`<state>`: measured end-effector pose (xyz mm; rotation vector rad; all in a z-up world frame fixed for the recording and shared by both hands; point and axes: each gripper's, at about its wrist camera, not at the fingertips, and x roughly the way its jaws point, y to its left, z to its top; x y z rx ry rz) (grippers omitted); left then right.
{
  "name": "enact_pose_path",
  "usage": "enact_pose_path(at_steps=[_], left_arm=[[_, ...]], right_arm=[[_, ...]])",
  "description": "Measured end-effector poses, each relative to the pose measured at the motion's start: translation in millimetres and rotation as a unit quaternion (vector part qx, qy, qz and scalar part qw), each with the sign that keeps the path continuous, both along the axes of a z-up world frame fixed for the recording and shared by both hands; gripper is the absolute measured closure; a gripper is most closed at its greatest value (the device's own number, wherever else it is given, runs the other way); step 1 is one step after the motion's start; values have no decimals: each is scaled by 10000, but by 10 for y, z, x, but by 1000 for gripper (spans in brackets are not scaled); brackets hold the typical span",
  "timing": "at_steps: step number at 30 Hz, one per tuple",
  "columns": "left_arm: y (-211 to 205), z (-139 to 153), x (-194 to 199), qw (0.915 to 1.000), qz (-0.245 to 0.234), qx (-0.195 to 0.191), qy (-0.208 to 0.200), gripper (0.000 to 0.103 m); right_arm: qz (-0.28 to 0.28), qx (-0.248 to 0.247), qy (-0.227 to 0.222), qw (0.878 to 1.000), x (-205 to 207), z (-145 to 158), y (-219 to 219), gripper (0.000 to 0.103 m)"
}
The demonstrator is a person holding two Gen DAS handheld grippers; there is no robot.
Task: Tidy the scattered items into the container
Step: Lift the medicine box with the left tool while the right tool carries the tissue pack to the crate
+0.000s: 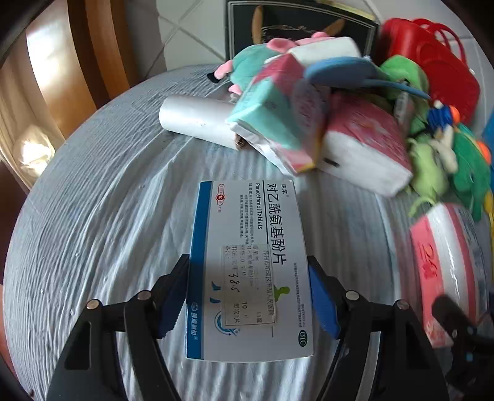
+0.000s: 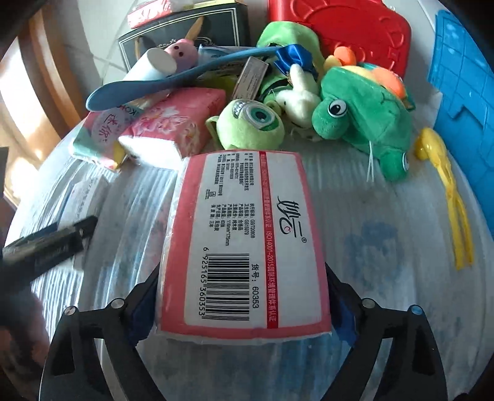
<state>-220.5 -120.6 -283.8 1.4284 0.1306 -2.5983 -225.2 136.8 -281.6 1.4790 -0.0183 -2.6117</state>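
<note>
My left gripper (image 1: pixel 248 296) is shut on a white and blue paracetamol tablet box (image 1: pixel 247 265), held above the white ribbed surface (image 1: pixel 108 231). My right gripper (image 2: pixel 242 296) is shut on a pink and white tissue pack (image 2: pixel 244 240), barcode side up; this pack also shows at the right edge of the left wrist view (image 1: pixel 444 256). The left gripper's black arm (image 2: pixel 46 246) shows at the left of the right wrist view. A red container (image 2: pixel 349 27) stands at the far edge behind the pile.
A pile lies ahead: a white roll (image 1: pixel 197 120), tissue packs (image 2: pixel 179 126), a blue spoon (image 2: pixel 173 80), green plush toys (image 2: pixel 364 114), a yellow clip (image 2: pixel 447 191), a blue tray (image 2: pixel 463 89) and a black box (image 2: pixel 185 34).
</note>
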Motion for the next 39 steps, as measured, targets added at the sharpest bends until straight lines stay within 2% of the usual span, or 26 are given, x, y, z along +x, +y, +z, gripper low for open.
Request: enact_pose_path(at_steps=[2,5,8,11,15,20,26,31,39], left_arm=[[106,68,161,9999,-111,-106,57,32],[230,215,387,9996,-238,-55,152,32],[326,485,597,9985,-422,-23,355,32],[435,829,813,9969,-461,-51,629,32],[553,1277,1045,9942,-495,-156,946,32],[757,1720,1303,9903,-613,-151,1236,32],[1153,2107,1546,9853,-641,-175,1573,32],[1615,2331,1704,9821,-510,-209,1801,32],[2474,2527,1983,9802,-294,-194,1946,32]], right_arm=[[2,-95,16,10000,63,-12,46,12],[27,-104,152,9998,200,27,99,12],[-7,-114,346,9993,333,204,119,12],[-12,-58,659,9978,613,639,152,12],[-56,-28,1053,9944,999,1295,-22,12],[-69,16,1444,9895,1295,1928,59,12],[-18,100,1899,9817,1634,2448,376,12],[96,212,2187,9755,1793,2734,764,12],[350,369,2444,9683,2037,3064,1544,12]])
